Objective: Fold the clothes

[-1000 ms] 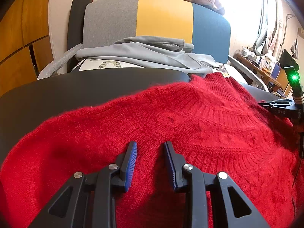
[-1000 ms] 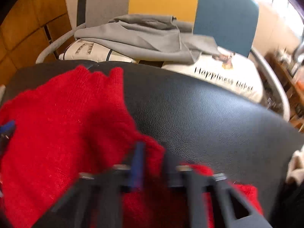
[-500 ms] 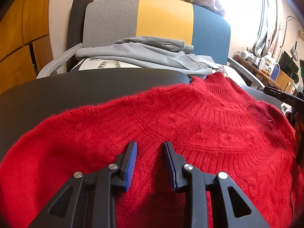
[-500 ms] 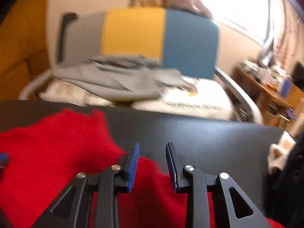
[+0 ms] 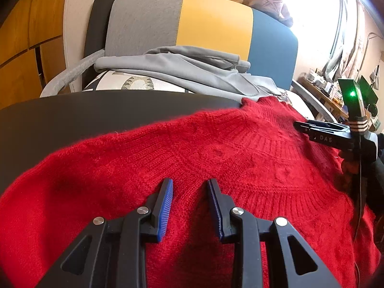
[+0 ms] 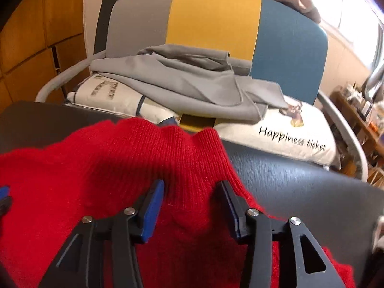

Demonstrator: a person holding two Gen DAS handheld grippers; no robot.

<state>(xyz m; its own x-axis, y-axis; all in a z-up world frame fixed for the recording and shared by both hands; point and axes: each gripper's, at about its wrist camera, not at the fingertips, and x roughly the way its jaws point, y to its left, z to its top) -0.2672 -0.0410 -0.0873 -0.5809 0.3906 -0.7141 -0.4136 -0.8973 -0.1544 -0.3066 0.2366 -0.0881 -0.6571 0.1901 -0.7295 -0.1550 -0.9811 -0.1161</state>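
A red knitted sweater (image 5: 216, 163) lies spread over the black table (image 5: 60, 117). My left gripper (image 5: 189, 193) hovers low over its middle, open, with a gap between the blue pads and nothing pinched. My right gripper (image 6: 190, 187) is over the sweater's ribbed edge (image 6: 182, 144) near the table's far side. Its jaws are opening, and the knit lies under and between them without being pressed. In the left wrist view the right gripper (image 5: 309, 127) shows at the right edge, above the sweater.
Behind the table stands a chair with a grey, yellow and blue back (image 6: 216, 19). On it lie a grey garment (image 6: 182, 81) and a white printed cushion (image 6: 288, 134). Wooden cabinets (image 5: 21, 55) are at the left, a cluttered desk (image 5: 321, 91) at the right.
The right gripper was shut on the red knit, then let go and spread its jaws. It swung away to the right and came back over the ribbed edge. The left gripper stayed open.
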